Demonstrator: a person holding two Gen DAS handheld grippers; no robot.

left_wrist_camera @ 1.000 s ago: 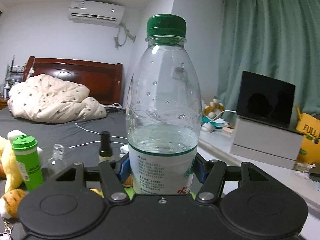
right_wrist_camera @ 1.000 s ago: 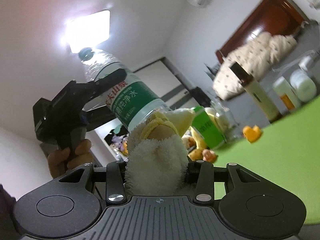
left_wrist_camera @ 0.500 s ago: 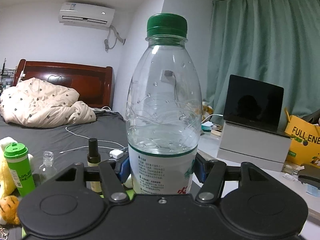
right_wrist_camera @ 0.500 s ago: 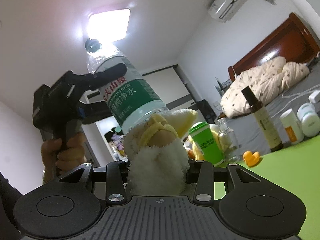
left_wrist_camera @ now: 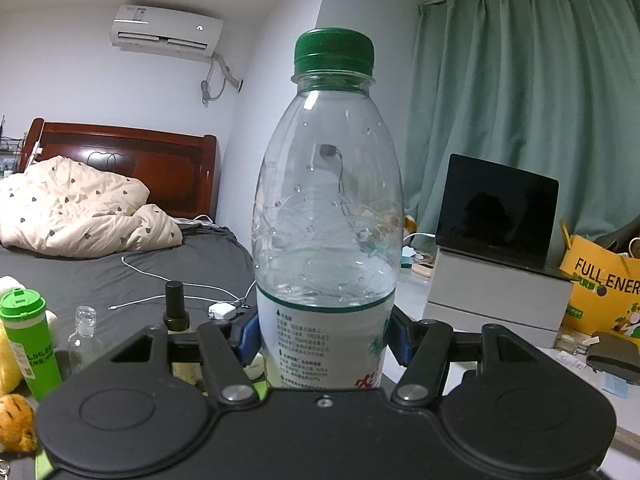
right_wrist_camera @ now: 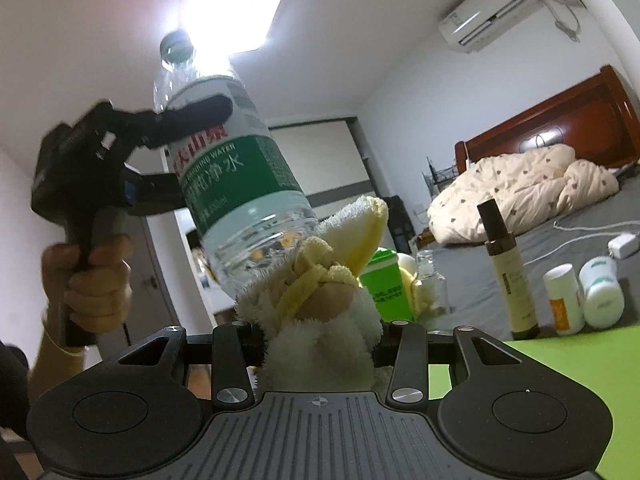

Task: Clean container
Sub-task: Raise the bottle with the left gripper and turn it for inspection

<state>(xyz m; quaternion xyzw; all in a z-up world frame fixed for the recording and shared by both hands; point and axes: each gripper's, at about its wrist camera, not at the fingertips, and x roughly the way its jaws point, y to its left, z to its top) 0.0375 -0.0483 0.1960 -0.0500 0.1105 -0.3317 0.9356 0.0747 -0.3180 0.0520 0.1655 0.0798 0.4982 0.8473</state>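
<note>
Clear plastic, green cap, a little water low inside: the bottle is the container being cleaned, and it is held off the bench in the left hand-held gripper, whose blue-padded jaws are clamped on either side of the white label band. In the left wrist view it stands upright at the centre of the picture. In the right wrist view the same bottle leans with its cap towards 11 o'clock, against the ceiling light, with the left hand-held gripper gripping it at the label and the person's hand on the handle at 9 o'clock.

The right hand-held gripper is closed on a bunched cream-and-yellow cloth, and the cloth presses up against the bottle's lower end, just beneath the green label.

My reading is that the wipe is under way and not finished: the cloth is working only the base, while the shoulder, neck and cap lie well clear of it. Droplets dot the upper part in the left wrist view; I cannot tell whether they sit inside or outside. Left to do, as I judge it, is carrying the cloth around and up the body, then setting the bottle down.

On the bench and nearby at 3 to 4 o'clock stand a brown-capped pump bottle and two small white jars, with a green cup behind the cloth.
</note>
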